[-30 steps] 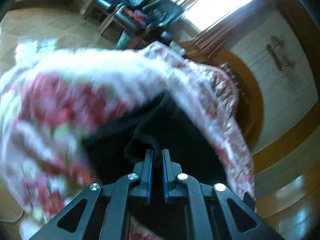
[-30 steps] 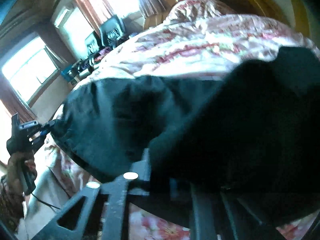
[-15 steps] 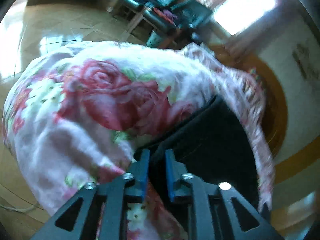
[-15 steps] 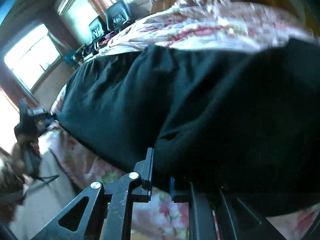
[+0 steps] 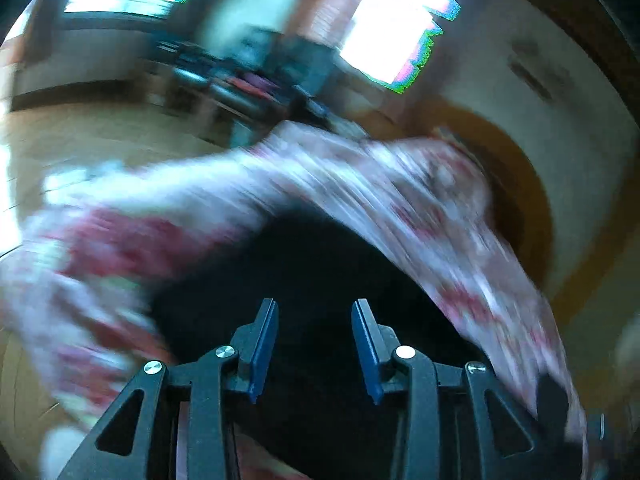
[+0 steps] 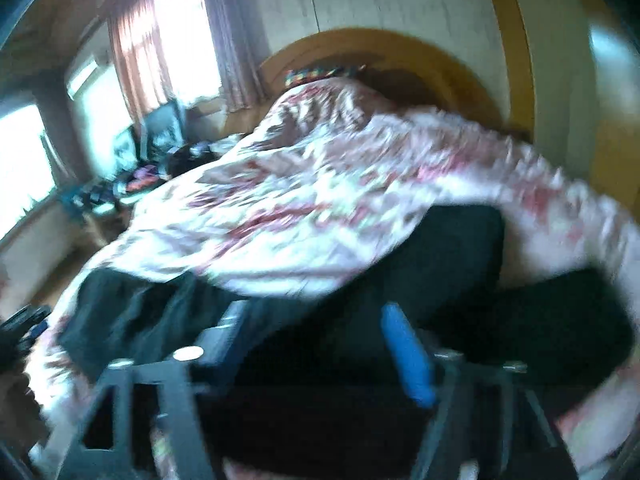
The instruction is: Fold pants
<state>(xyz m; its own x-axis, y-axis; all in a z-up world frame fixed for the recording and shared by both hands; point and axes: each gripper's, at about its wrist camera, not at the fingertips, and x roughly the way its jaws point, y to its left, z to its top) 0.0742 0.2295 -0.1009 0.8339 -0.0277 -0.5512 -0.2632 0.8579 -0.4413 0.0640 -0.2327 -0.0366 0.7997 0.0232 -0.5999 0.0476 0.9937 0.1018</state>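
The black pants (image 5: 312, 264) lie on a bed with a pink and white floral cover (image 5: 168, 216). In the left wrist view my left gripper (image 5: 314, 308) is open just above the black cloth, with nothing between its blue pads. In the right wrist view the pants (image 6: 452, 264) spread across the near edge of the bed. My right gripper (image 6: 316, 320) is open over them, its blue right pad (image 6: 404, 352) bare. Both views are blurred by motion.
A curved wooden headboard (image 6: 384, 52) stands at the far end of the bed. Chairs and clutter (image 5: 248, 80) sit near bright windows (image 5: 396, 20) across a shiny wooden floor (image 5: 80, 136). The floral cover (image 6: 304, 200) fills most of the bed.
Both grippers were shut on the black pants and have opened and let go. Both have pulled back and tilted up, so more of the room shows.
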